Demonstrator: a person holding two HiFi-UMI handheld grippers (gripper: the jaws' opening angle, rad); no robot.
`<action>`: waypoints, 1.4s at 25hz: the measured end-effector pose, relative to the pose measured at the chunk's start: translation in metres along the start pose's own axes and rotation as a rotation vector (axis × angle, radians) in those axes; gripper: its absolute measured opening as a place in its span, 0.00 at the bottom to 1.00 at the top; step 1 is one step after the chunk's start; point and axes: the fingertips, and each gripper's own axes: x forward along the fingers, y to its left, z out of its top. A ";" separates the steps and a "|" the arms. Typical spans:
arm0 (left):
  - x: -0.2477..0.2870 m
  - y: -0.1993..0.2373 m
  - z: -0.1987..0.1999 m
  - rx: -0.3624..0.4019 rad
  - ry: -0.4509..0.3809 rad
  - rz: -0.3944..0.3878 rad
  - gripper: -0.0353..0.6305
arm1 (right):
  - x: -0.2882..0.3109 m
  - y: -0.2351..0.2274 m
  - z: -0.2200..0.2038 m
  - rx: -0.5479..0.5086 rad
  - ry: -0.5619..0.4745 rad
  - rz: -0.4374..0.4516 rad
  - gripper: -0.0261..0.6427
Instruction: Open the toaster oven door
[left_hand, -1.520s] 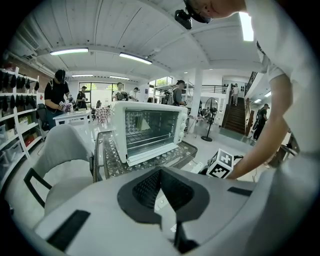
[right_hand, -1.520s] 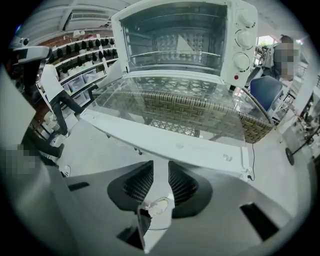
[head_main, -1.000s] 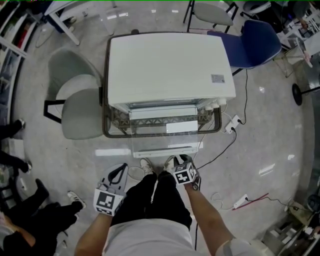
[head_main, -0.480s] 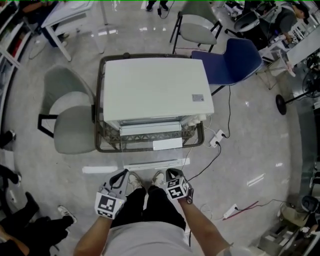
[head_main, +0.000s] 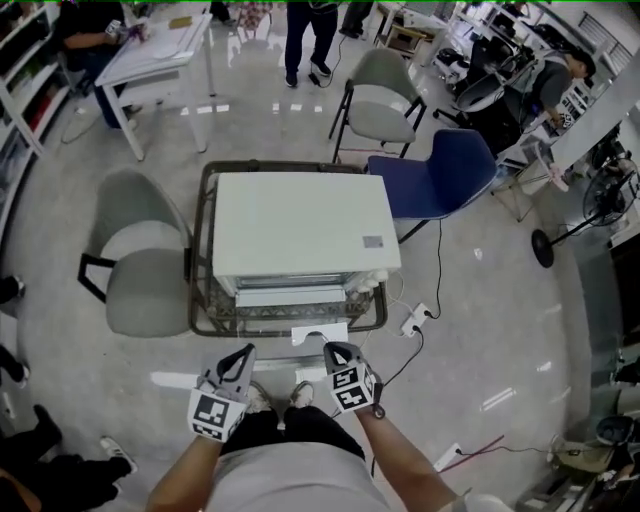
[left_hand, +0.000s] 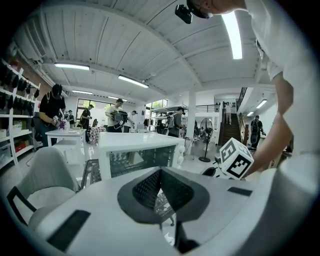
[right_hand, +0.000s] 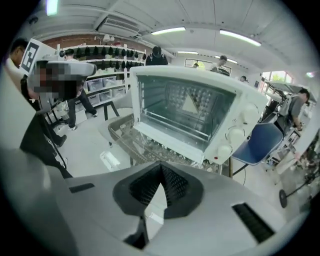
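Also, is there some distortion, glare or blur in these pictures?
Head view: wide-angle bending, and lamp reflections glare on the glossy grey floor. Left gripper view: strong fisheye curve, dark corners, the ceiling strip lamp overexposed. Right gripper view: the white box-shaped toaster oven is sharp; a mosaic patch sits at left.

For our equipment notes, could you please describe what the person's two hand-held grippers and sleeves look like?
The left hand-held gripper and the right hand-held gripper each have a broad, pale grey body with two dark, ribbed pads. Each carries a white marker cube printed with black square patterns. The person wears a pale short-sleeved shirt and black trousers.
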 end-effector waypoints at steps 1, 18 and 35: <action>-0.001 0.000 0.006 0.001 -0.008 0.001 0.08 | -0.006 -0.002 0.011 -0.011 -0.017 -0.001 0.07; -0.026 0.026 0.123 0.136 -0.211 0.070 0.08 | -0.102 -0.028 0.185 -0.153 -0.386 -0.023 0.07; -0.050 0.045 0.147 0.123 -0.287 0.171 0.08 | -0.181 -0.079 0.200 -0.100 -0.536 -0.195 0.07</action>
